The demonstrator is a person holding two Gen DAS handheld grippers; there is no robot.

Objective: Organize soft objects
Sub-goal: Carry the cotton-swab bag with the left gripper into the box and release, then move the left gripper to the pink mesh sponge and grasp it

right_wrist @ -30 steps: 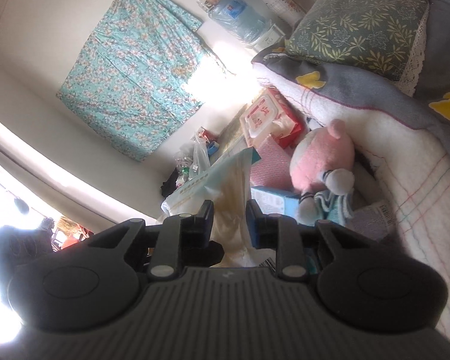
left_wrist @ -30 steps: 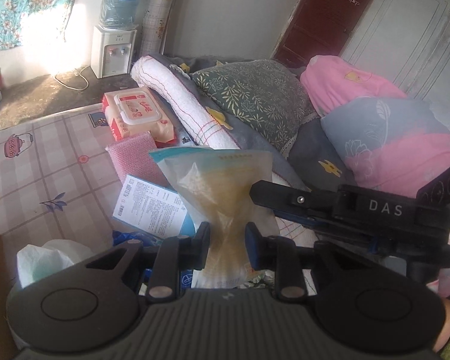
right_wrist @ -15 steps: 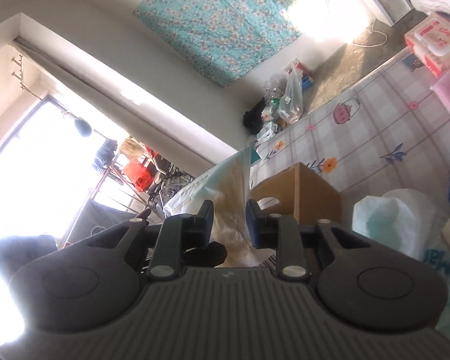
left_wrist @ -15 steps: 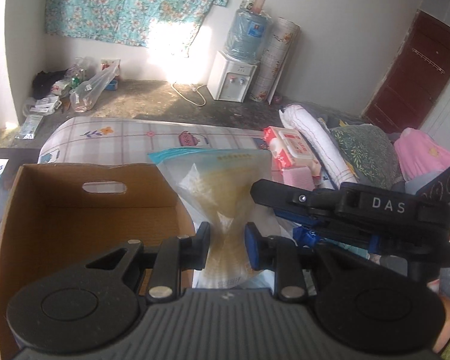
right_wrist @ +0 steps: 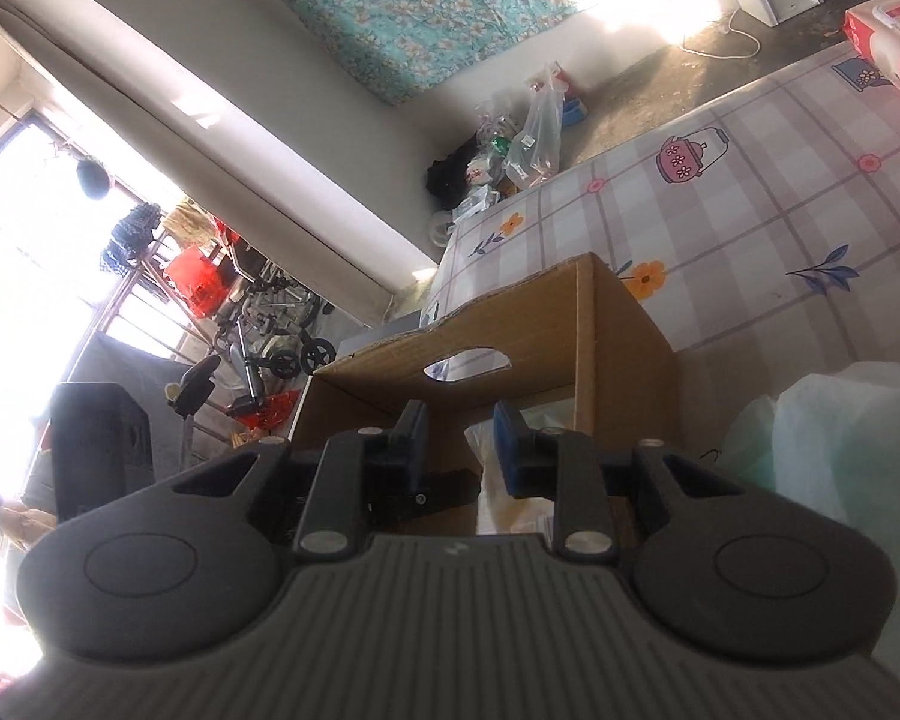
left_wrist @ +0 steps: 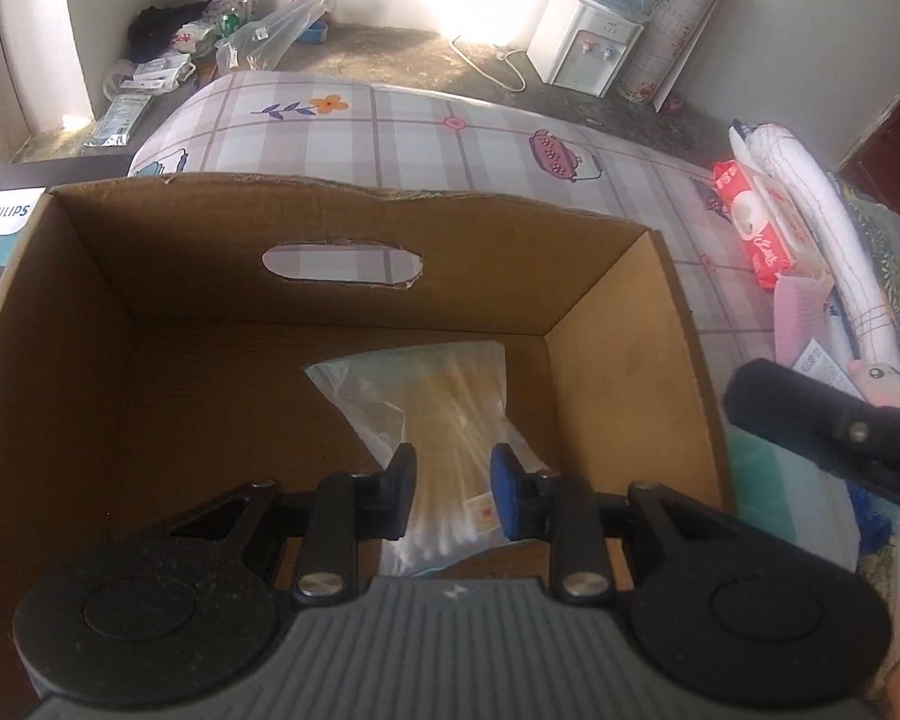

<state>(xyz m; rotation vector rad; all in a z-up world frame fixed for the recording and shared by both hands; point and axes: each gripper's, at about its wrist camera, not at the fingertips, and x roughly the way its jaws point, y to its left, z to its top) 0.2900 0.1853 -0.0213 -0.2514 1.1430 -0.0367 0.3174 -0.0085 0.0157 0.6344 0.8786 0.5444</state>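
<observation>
A clear plastic bag of cotton swabs (left_wrist: 444, 402) hangs inside the open cardboard box (left_wrist: 342, 192), its lower end near the box floor. My left gripper (left_wrist: 453, 480) is shut on the bag's upper part, pointing steeply down into the box. My right gripper's fingers (left_wrist: 810, 414) show as a black bar outside the box's right wall, apart from the bag. In the right wrist view my right gripper (right_wrist: 459, 429) is shut with only cardboard showing in the narrow gap. The bag (right_wrist: 504, 507) lies beyond its right finger, inside the box (right_wrist: 624, 348).
The box stands on a checked sheet (left_wrist: 450, 126). To the right lie a red wipes pack (left_wrist: 762, 234), a rolled white blanket (left_wrist: 822, 228), a pink cloth (left_wrist: 801, 312) and a pink plush toy (left_wrist: 876, 378). A white plastic bag (right_wrist: 840, 438) sits beside the box. A black Philips carton (left_wrist: 6, 228) is on the left.
Both grippers swung left from the bedding pile to the cardboard box. The left one tipped down and lowered the bag inside. The right gripper has come off the bag.
</observation>
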